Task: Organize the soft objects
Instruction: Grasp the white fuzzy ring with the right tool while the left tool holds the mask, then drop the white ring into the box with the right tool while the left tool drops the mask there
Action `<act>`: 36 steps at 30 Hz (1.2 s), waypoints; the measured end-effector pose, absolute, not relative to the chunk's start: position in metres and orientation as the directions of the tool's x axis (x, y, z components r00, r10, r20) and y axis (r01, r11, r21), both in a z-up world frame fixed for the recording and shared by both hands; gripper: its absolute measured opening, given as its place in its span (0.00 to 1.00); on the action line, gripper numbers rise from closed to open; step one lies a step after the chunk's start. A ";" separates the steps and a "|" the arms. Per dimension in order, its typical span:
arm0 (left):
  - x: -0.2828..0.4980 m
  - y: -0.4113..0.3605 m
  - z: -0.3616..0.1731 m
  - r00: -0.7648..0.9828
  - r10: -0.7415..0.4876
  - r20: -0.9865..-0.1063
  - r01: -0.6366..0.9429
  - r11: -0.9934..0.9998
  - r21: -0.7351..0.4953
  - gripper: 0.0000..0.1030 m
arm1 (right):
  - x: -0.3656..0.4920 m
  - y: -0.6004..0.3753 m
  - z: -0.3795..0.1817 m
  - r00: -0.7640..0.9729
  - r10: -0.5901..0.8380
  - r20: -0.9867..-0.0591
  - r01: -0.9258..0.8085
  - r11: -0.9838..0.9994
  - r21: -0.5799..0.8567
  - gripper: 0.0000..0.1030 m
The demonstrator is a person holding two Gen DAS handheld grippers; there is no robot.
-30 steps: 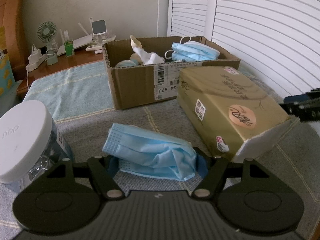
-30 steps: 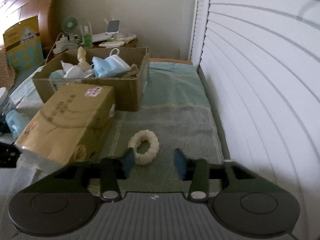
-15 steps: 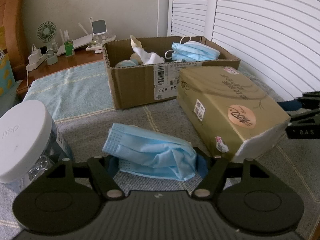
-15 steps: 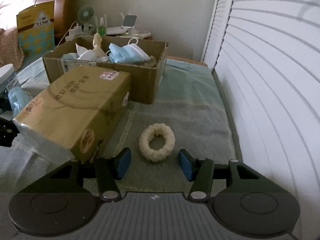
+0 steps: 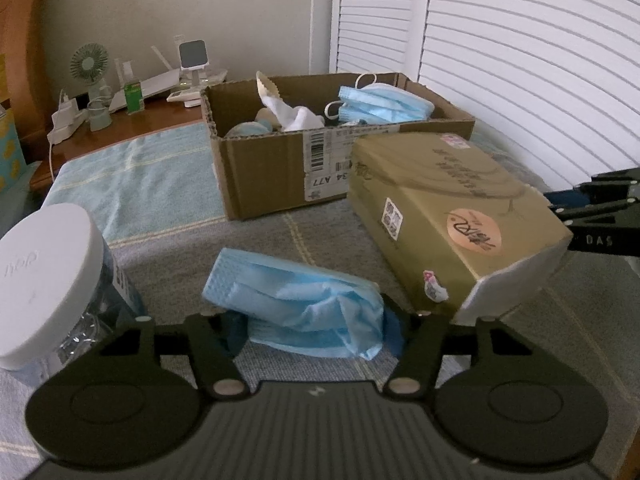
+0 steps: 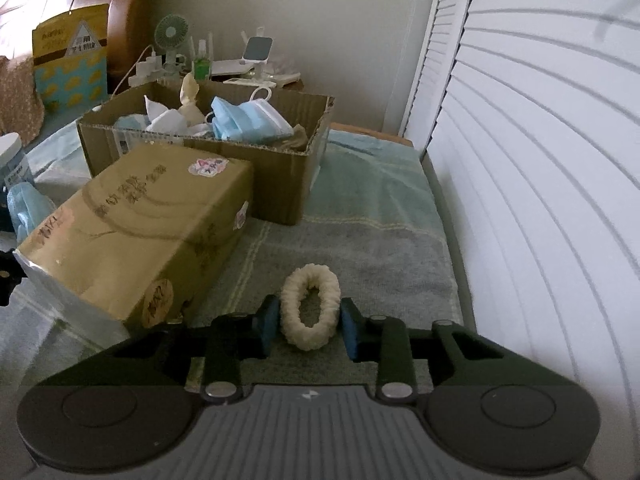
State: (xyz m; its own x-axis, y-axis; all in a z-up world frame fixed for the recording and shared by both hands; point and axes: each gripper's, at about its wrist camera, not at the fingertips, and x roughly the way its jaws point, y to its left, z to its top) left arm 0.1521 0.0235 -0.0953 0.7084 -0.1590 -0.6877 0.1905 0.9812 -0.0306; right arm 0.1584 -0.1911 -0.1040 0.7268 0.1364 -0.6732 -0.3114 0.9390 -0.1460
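Observation:
My left gripper [image 5: 314, 330] is wide open with a crumpled blue face mask [image 5: 296, 306] lying between its fingers on the grey towel. My right gripper [image 6: 307, 326] has closed onto a cream fluffy scrunchie [image 6: 309, 306], squeezing it into an oval on the towel. An open cardboard box [image 5: 276, 176] behind holds blue masks [image 5: 380, 106] and white cloths; it also shows in the right wrist view [image 6: 280, 176].
A tan tissue pack [image 5: 452, 216] lies between the two grippers, also seen from the right [image 6: 140, 232]. A clear jar with a white lid [image 5: 44, 276] stands at my left. White louvred shutters [image 6: 540, 160] run along the right. A nightstand with a fan [image 5: 90, 62] is behind.
My right gripper moved forward around the scrunchie and closed its fingers on it, squeezing the ring narrow. The left gripper and mask have not moved.

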 end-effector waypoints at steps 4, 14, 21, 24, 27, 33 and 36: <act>0.148 0.025 -0.090 0.702 -0.174 -0.691 0.206 0.978 -0.036 0.55 | 0.153 -0.192 -0.095 0.736 0.135 -0.663 -0.302 0.943 -0.143 0.35; 0.137 0.028 -0.070 0.721 -0.197 -0.664 0.243 0.970 -0.024 0.51 | 0.139 -0.191 -0.068 0.774 0.144 -0.617 -0.292 0.945 -0.146 0.35; 0.131 0.036 -0.043 0.724 -0.232 -0.649 0.276 0.960 -0.035 0.51 | 0.145 -0.183 -0.044 0.791 0.187 -0.583 -0.325 0.935 -0.141 0.35; 0.130 0.039 -0.031 0.734 -0.236 -0.637 0.289 0.957 -0.021 0.51 | 0.155 -0.172 -0.031 0.797 0.228 -0.560 -0.363 0.921 -0.142 0.35; 0.131 0.040 -0.022 0.751 -0.225 -0.621 0.290 0.957 0.004 0.51 | 0.168 -0.159 -0.022 0.791 0.277 -0.546 -0.408 0.904 -0.132 0.35; 0.143 0.049 -0.010 0.765 -0.223 -0.604 0.273 0.962 -0.009 0.51 | 0.204 -0.123 -0.014 0.754 0.371 -0.543 -0.502 0.858 -0.111 0.35; 0.151 0.054 -0.005 0.772 -0.217 -0.597 0.265 0.964 -0.009 0.51 | 0.220 -0.108 -0.017 0.735 0.400 -0.548 -0.529 0.843 -0.094 0.41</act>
State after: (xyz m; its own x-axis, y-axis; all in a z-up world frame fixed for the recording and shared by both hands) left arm 0.1514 0.0536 -0.0051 0.7723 -0.2172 -0.5969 0.2646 0.9643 -0.0085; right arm 0.2196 -0.1085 -0.0169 0.7347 0.4000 -0.5479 -0.5292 0.8432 -0.0940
